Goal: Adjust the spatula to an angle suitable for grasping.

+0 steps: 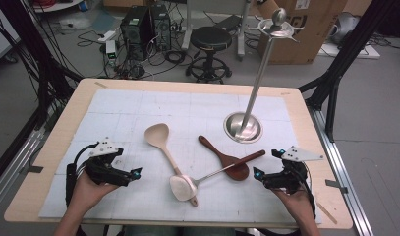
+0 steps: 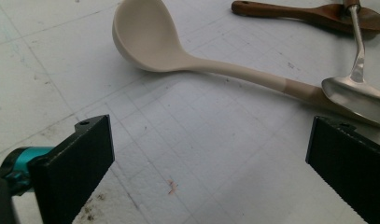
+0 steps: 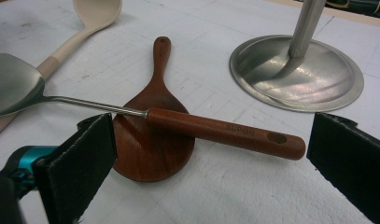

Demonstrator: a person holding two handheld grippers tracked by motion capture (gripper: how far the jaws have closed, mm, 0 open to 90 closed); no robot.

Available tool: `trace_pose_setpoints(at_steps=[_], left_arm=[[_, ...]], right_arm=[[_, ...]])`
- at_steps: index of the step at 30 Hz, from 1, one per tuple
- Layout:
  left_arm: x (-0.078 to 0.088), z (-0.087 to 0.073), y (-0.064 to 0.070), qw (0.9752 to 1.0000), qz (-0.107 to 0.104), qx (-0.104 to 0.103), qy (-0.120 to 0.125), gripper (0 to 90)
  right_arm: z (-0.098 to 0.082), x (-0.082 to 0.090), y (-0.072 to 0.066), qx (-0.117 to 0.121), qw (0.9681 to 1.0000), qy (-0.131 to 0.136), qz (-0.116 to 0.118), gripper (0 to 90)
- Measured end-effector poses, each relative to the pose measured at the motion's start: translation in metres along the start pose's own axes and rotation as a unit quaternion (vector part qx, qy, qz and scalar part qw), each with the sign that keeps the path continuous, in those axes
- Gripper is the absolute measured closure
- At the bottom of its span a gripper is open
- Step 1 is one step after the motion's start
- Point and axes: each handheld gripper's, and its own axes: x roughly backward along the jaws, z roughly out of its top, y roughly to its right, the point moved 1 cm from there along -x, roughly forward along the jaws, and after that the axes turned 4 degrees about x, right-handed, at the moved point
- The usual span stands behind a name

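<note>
Desk [image 1: 114, 98]: white gridded mat across a wooden top; everything in play lies on its near half.
Rack [image 1: 259, 83]: steel utensil stand, tall pole rising from a round base right of centre, hooks at the top — nothing hangs on it that I can see.
Cream ladle [image 1: 160, 142]: flat on the mat at centre, bowl to the far left, handle running near and right under the steel spatula's blade.
Steel spatula [image 1: 222, 169]: blade near-centre resting over the ladle's handle end, wooden handle reaching right and lying across the brown spoon.
Brown spoon [image 1: 227, 160]: wooden rice paddle, flat, just near of the rack's base, its handle pointing far-left.
Left gripper [image 1: 131, 174]: near-left, above the mat; jaws spread wide, nothing between them, pointed toward the ladle.
Right gripper [image 1: 260, 176]: near-right; jaws wide apart and empty, lined up on the spatula's wooden handle [image 3: 225, 133], just short of it.
Progress: judging by the layout, hanging the utensils has not begun — all three remain on the desk, none gripped.
Left to do: grasp, lift and hook each one; the spatula, lying on top, looks the likely first.
</note>
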Motion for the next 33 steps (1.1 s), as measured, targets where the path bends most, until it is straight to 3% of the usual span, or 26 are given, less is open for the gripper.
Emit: trace_pose_setpoints(at_steps=[13,33], left_arm=[[-0.003,0.003,0.006,0.9999,-0.016,0.001,0.005,1.7],[-0.009,0.01,0.018,0.9995,-0.027,-0.014,0.004,1.7]], right_arm=[[0.0,-0.001,-0.002,0.004,1.0,-0.005,0.0,0.6],[-0.001,-0.002,-0.003,0.008,0.9999,-0.009,0.003,0.6]])
